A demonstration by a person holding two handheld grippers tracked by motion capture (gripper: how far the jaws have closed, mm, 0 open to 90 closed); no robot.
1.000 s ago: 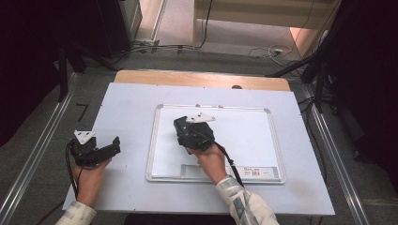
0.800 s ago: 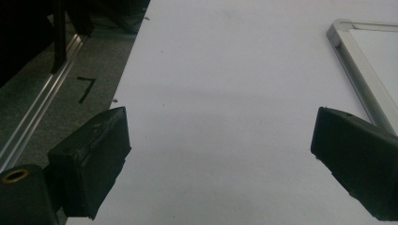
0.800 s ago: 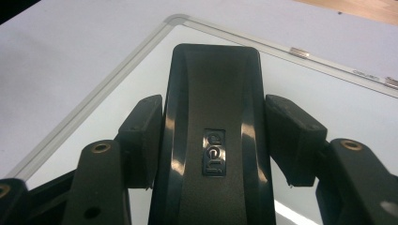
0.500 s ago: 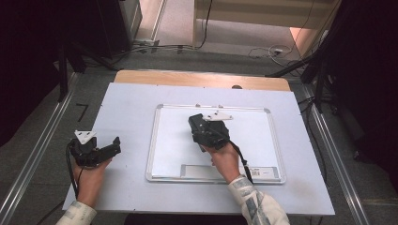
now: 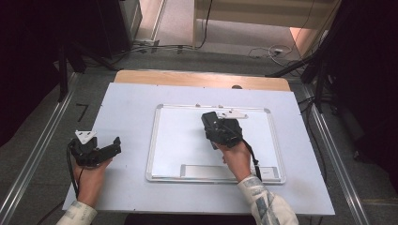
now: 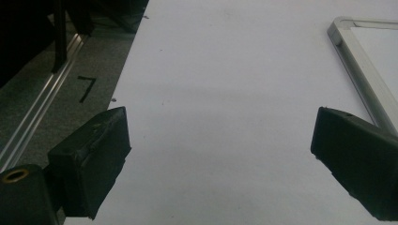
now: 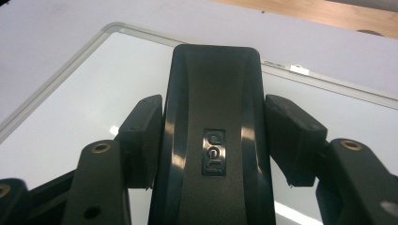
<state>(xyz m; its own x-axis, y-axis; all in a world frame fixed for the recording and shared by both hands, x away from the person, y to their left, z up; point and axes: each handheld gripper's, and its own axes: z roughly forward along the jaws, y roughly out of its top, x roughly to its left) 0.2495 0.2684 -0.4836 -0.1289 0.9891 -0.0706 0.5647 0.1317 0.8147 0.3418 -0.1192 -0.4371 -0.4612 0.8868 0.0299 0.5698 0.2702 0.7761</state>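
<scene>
The whiteboard (image 5: 178, 140) lies flat at the middle of the bench (image 5: 126, 108) and serves as the landmark. Its built-in tray strip (image 5: 211, 171) runs along the near edge. Beyond the whiteboard's far edge, a strip of bare wood (image 5: 187, 78) borders the bench; cables lie on the floor (image 5: 225, 47) farther back.

The left gripper (image 5: 101, 151) rests on the bench well to the left of the whiteboard, level, pointing toward the whiteboard frame; its fingers (image 6: 89, 164) are released and spread wide over bare bench surface.

The right gripper (image 5: 213, 126) is over the whiteboard's far half, forearm crossing the near edge. Its fingers (image 7: 141, 140) are clenched on a black eraser (image 7: 213, 140), which points toward the whiteboard's far rim.
</scene>
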